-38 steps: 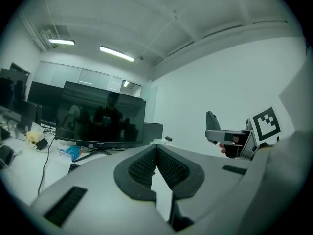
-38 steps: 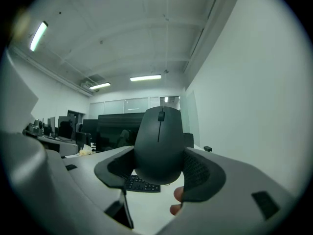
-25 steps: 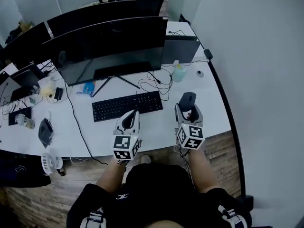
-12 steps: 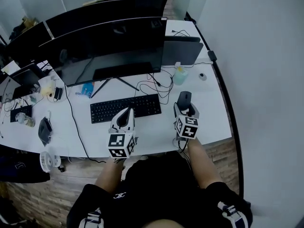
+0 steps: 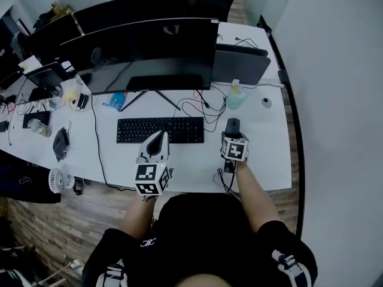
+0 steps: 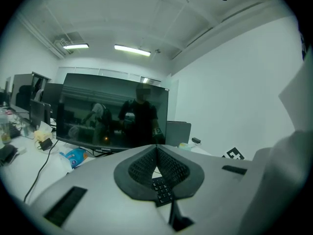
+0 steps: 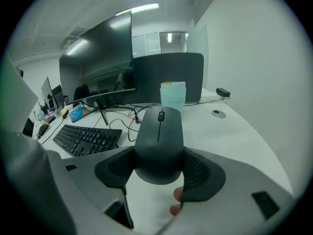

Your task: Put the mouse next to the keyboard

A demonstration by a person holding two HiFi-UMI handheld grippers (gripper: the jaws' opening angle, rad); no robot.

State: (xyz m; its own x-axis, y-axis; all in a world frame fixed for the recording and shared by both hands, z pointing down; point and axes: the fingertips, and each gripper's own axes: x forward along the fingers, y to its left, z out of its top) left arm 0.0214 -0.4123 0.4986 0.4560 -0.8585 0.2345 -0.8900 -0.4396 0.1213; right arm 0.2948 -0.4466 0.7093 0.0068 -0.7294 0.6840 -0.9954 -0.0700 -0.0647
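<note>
A dark grey mouse lies on the white desk, a little right of the black keyboard. My right gripper reaches over it from the near side. In the right gripper view both pads hug the rear half of the mouse, so the right gripper is shut on it; the keyboard lies to the left. My left gripper hovers over the keyboard's near edge. Its pads meet with nothing between them, and the left gripper is shut.
Two large dark monitors stand behind the keyboard, with loose cables between. A pale bottle and a small round object sit beyond the mouse. Clutter and a small fan lie at the desk's left; the desk's edge runs close on the right.
My right gripper has moved forward onto the mouse, so its jaws now sit around it. The left gripper has stayed by the keyboard. The head view has shifted.
</note>
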